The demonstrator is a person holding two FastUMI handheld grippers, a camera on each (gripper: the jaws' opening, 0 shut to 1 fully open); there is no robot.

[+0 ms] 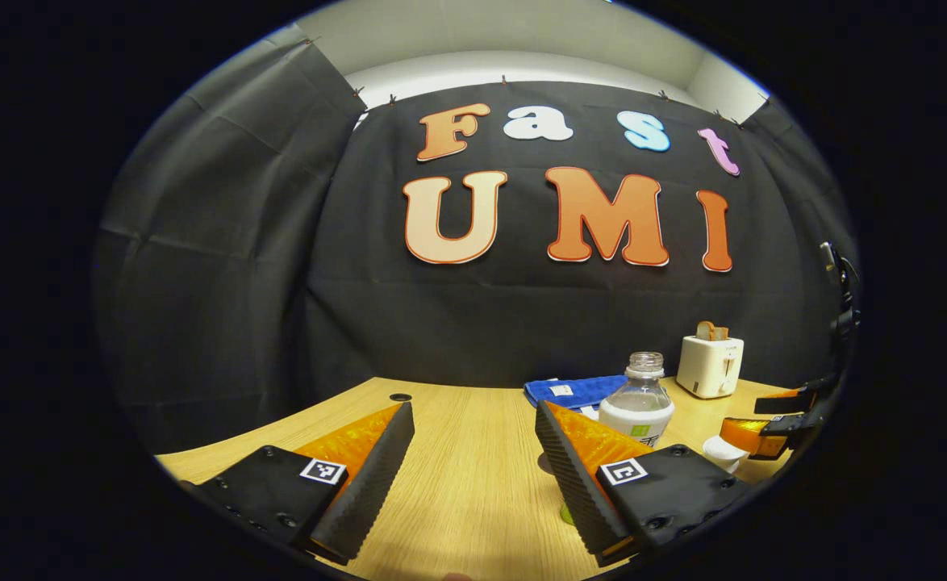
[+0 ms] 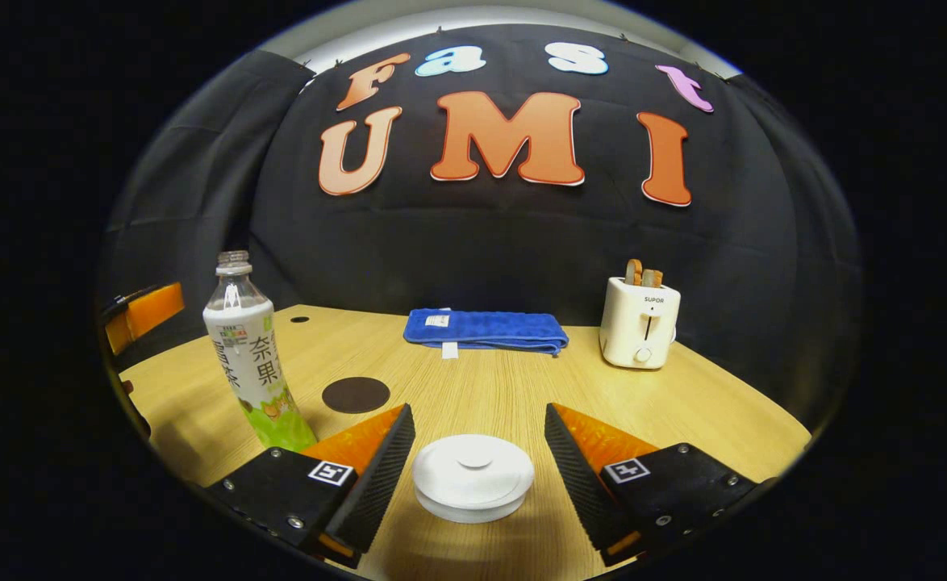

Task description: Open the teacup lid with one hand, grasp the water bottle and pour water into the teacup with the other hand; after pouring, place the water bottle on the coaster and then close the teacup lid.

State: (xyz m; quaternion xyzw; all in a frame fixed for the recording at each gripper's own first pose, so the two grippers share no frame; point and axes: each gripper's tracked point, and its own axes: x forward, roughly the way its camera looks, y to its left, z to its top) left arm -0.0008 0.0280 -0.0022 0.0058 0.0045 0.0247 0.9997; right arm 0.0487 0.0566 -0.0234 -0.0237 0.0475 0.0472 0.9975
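Left gripper view, left to right: left gripper [image 1: 473, 452] low over the wooden table [image 1: 457, 484], fingers wide apart, nothing between them, only bare tabletop. Small dark hole [image 1: 400, 397] in the table near the far left edge. Folded blue towel [image 1: 574, 390] at the back by the cloth wall. Water bottle [image 1: 640, 403] upright, uncapped, clear upper part, white label lower down; it stands just behind this gripper's right finger [image 1: 578, 468], which hides its base. Whether they touch, cannot tell. Cream toaster [image 1: 710, 365] with bread slices in its slots, back right. Teacup lid [image 1: 723, 452], white, partly seen low on the right, just beyond the finger block. Right gripper [image 1: 776, 420] enters from the right edge, orange and black fingers reaching over the lid area, spread apart.

Right gripper view, left to right: an orange and black finger of the left gripper [image 2: 147, 311] at the far left edge, beside the bottle. Water bottle [image 2: 252, 355] upright on the table [image 2: 683, 403], cap off, green and white label, left of and just behind this gripper's left finger [image 2: 360, 468]. Dark round coaster [image 2: 356, 394] flat on the table, just right of the bottle, bare. Blue towel [image 2: 486, 329] folded at the back centre. Right gripper [image 2: 473, 456] wide apart, straddling the teacup lid [image 2: 473, 474]; lid sits closed on the white teacup [image 2: 461, 508], centred between the fingers with a gap each side, not touched. Toaster [image 2: 640, 321] back right, well apart from the cup.
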